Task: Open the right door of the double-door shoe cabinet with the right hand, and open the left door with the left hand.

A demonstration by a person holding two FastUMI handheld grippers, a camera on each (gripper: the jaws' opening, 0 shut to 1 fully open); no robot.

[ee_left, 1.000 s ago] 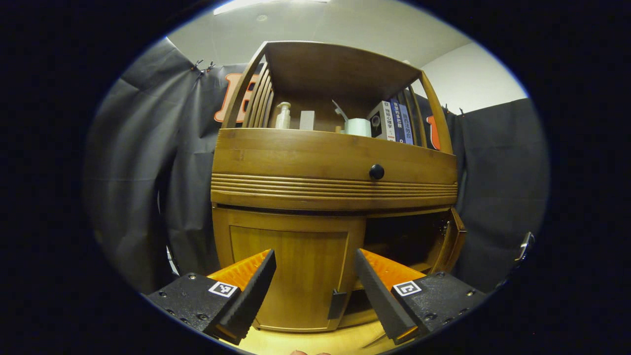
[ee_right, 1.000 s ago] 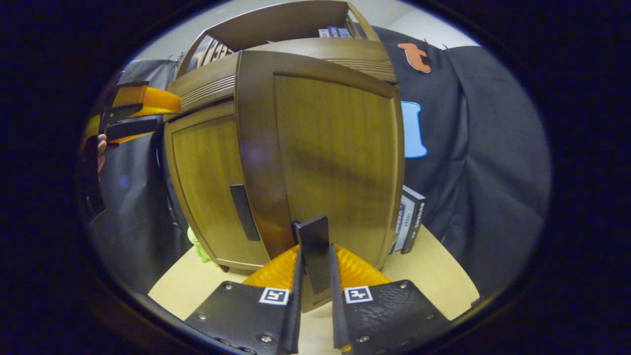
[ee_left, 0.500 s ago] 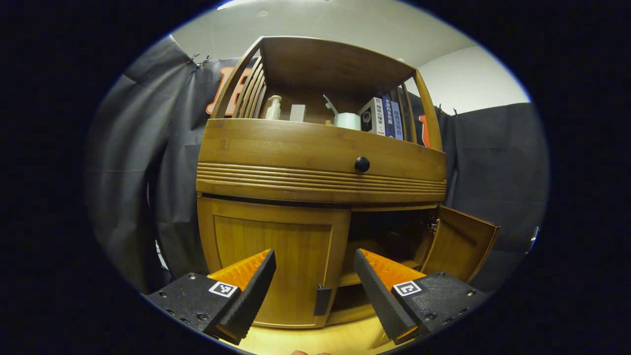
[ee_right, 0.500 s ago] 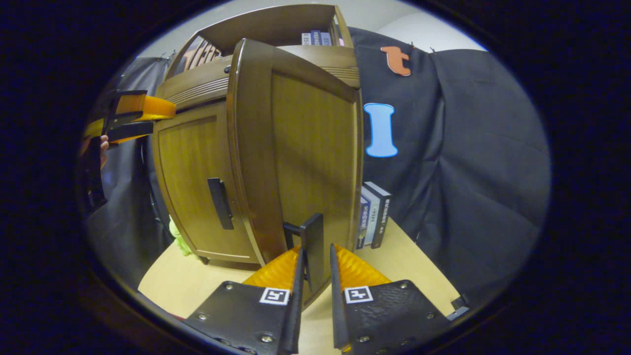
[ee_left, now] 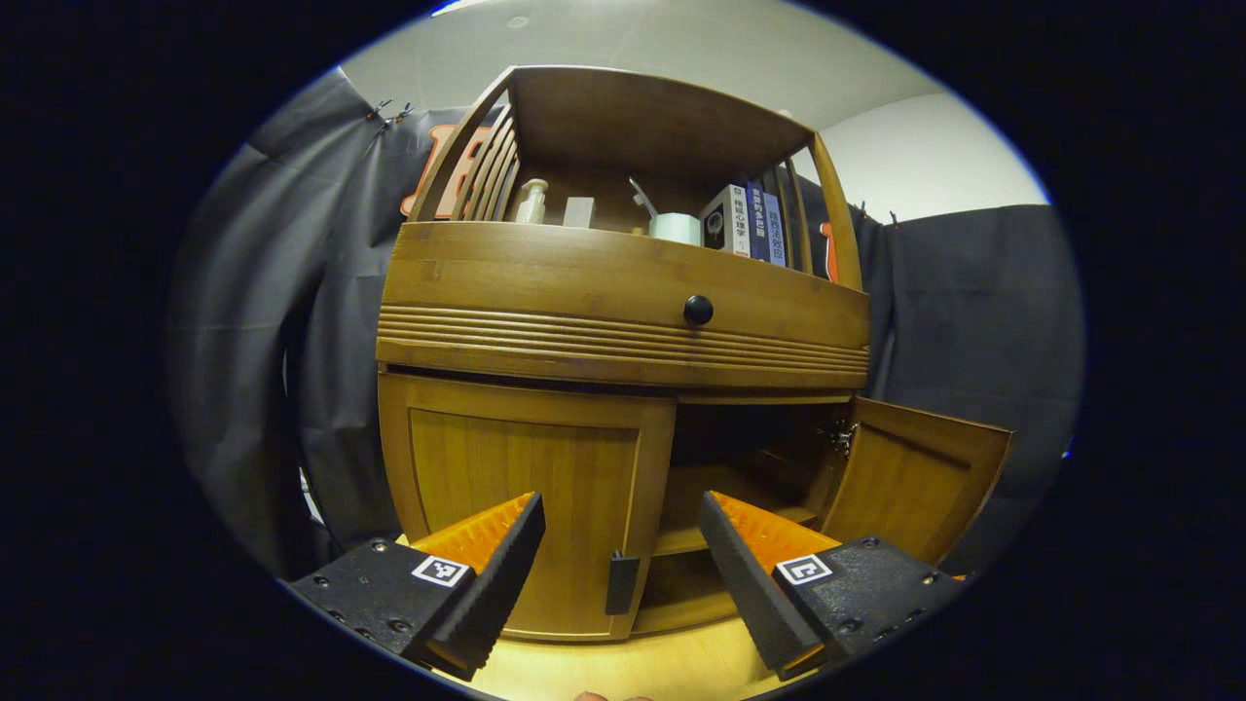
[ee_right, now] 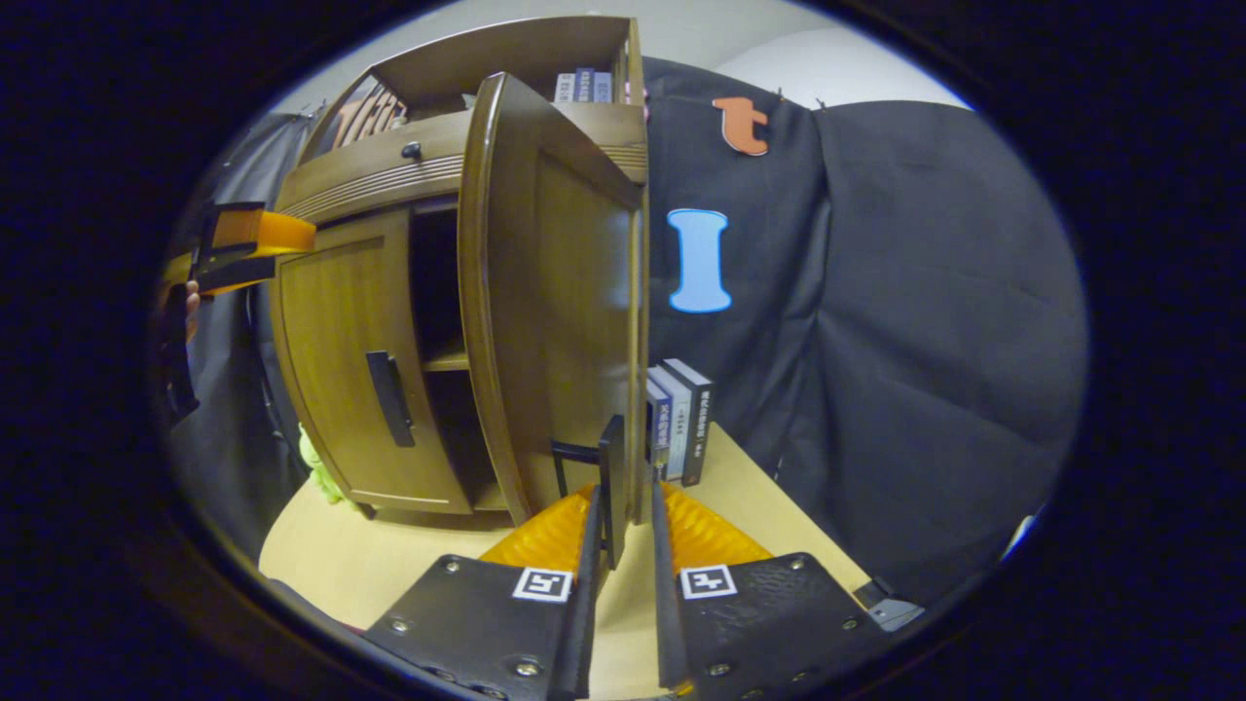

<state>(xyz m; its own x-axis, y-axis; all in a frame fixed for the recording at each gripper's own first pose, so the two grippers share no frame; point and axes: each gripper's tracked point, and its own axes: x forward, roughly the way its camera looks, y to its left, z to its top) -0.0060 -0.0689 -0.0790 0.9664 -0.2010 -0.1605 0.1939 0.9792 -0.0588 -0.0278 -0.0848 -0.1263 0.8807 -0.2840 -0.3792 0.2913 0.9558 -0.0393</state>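
Right door is swung open, its handle pinched by the right hand-held gripper; left door isn't opened yet, left hand-held gripper spread wide near it.

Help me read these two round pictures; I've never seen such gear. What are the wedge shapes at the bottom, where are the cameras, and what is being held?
No robot here: a person carries a two-finger tool in each hand, each with a fisheye camera looking along its fingers.

In the left gripper view, the left tool is open, facing the shoe cabinet's closed left door and its handle.

In the right gripper view, the right tool is shut on the right door's handle, with the right door swung open.

The cabinet stands on a pale table, with books beside it. The other tool shows at far left.
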